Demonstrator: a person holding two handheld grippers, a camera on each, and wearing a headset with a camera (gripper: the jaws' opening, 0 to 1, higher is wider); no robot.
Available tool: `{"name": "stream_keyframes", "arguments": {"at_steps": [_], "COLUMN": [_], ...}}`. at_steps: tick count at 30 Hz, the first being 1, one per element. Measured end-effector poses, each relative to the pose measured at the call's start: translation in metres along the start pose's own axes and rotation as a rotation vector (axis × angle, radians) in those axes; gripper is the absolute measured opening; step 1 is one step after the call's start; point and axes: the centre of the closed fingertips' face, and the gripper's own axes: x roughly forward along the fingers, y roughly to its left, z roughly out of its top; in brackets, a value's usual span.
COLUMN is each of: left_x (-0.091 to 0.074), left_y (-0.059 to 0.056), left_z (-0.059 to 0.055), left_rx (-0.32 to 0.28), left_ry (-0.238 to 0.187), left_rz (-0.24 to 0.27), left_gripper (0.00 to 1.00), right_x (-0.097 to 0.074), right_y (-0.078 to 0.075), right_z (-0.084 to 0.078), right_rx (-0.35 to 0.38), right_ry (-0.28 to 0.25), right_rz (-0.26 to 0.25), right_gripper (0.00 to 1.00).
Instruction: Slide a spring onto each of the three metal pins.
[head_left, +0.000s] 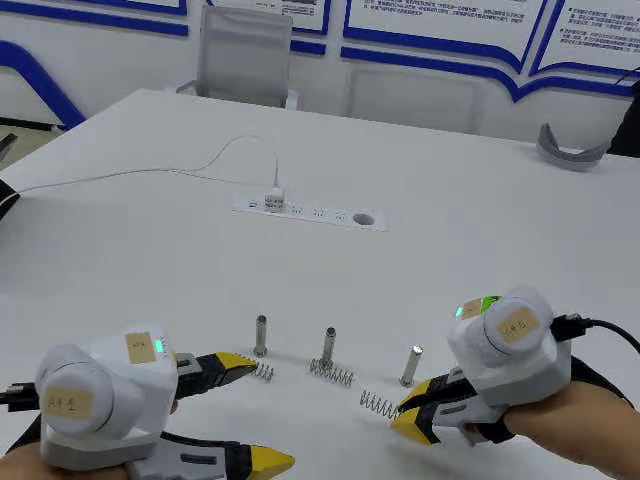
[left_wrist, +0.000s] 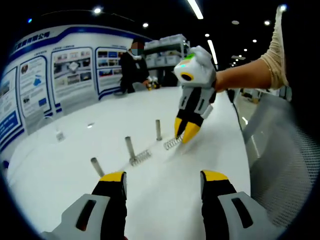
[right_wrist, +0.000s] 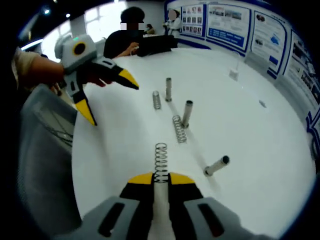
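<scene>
Three metal pins stand upright in a row on the white table: the left pin (head_left: 261, 335), the middle pin (head_left: 328, 345) and the right pin (head_left: 411, 365). A spring (head_left: 264, 372) lies by the left pin and another spring (head_left: 332, 372) by the middle pin. My right gripper (head_left: 415, 415) is shut on the near end of the third spring (right_wrist: 160, 162), which points out ahead of its jaws toward the pins, low over the table. My left gripper (left_wrist: 164, 179) is open with nothing between its fingers, just in front of the left pin (left_wrist: 97, 166).
A white power strip (head_left: 310, 212) with a plugged-in charger and cable lies mid-table. A grey chair (head_left: 243, 52) stands at the far edge, and a grey curved object (head_left: 570, 150) lies at the far right. People sit at the table's far end (right_wrist: 131, 30).
</scene>
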Motion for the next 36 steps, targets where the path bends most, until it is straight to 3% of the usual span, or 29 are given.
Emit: {"name": "stream_keyframes", "arguments": {"at_steps": [10, 20, 36], "left_x": [0.017, 0.028, 0.035], "left_y": [-0.014, -0.027, -0.038], "left_z": [0.003, 0.007, 0.007], "left_rx": [0.051, 0.096, 0.170], "left_ry": [0.011, 0.016, 0.036], "left_rz": [-0.072, -0.132, -0.170], "left_gripper": [0.52, 0.44, 0.27], "right_x": [-0.005, -0.002, -0.002], "right_y": [0.019, 0.039, 0.051], "right_z": [0.017, 0.021, 0.023], "right_rx": [-0.095, -0.182, -0.247], "right_ry": [0.016, 0.062, 0.098], "right_rz": [0.070, 0.131, 0.174], "right_gripper": [0.12, 0.12, 0.12]}}
